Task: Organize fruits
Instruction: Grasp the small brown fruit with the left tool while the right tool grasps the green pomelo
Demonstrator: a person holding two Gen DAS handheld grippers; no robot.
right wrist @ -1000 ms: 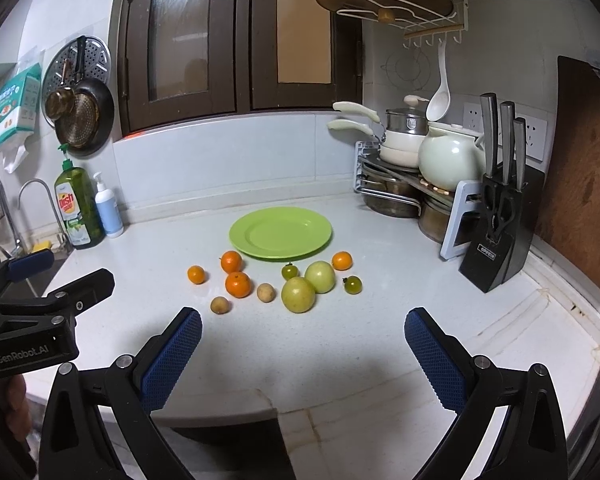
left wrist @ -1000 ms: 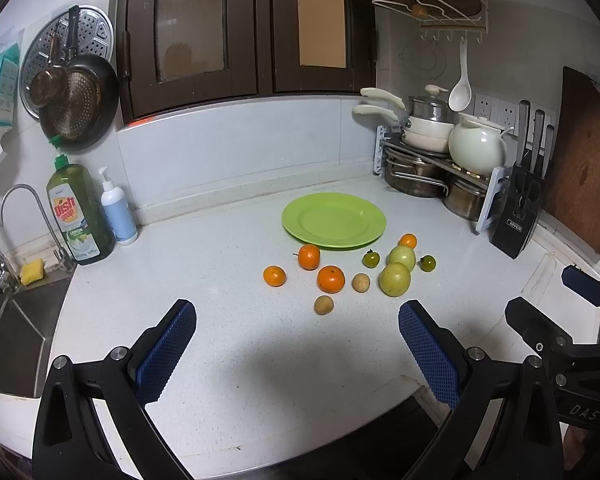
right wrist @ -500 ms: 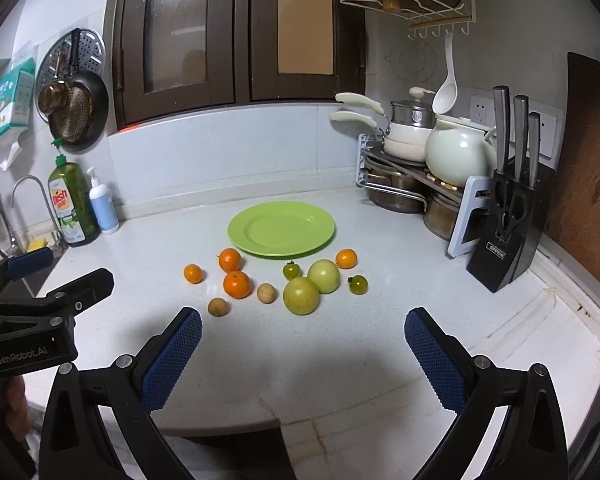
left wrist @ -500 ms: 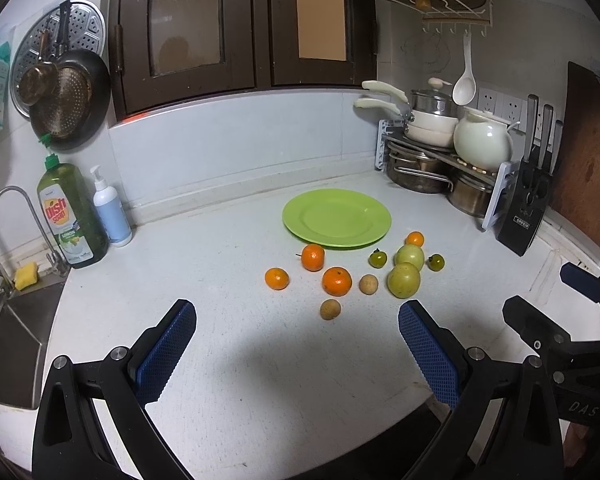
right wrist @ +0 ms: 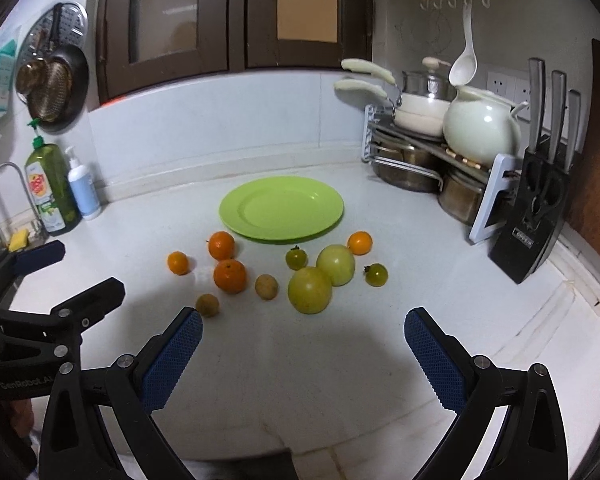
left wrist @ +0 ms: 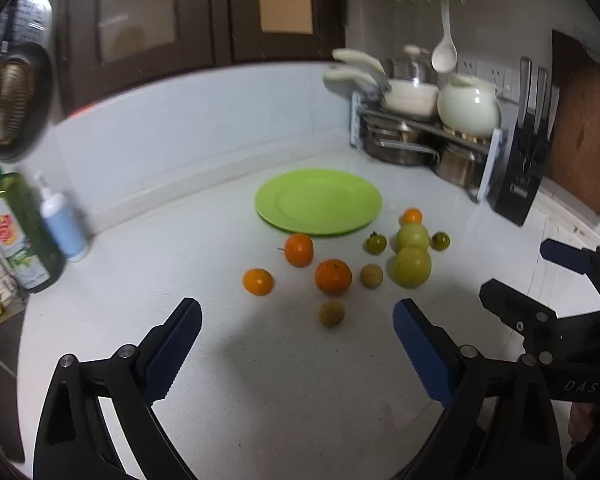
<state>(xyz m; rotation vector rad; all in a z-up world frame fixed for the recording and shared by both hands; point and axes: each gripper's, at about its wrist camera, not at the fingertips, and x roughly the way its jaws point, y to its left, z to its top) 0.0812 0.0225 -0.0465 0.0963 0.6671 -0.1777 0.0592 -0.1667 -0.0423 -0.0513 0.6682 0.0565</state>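
Both claws sit lower and nearer the fruits than a second ago. The left claw [left wrist: 296, 344], marked "GenRobot.AI", has just been closing slightly yet gapes empty; the right claw [right wrist: 303, 350], marked "DAS", gapes empty too. Orange, green and brownish fruits [right wrist: 310, 289] lie loose on the white desk [right wrist: 300, 380], before an empty green plate [right wrist: 282, 208].

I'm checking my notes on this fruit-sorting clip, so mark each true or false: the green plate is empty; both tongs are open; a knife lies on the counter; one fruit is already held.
1. The green plate is empty: true.
2. The left tongs and right tongs are open: true.
3. A knife lies on the counter: false; the knives stand in the knife block.
4. One fruit is already held: false; every fruit rests on the counter.
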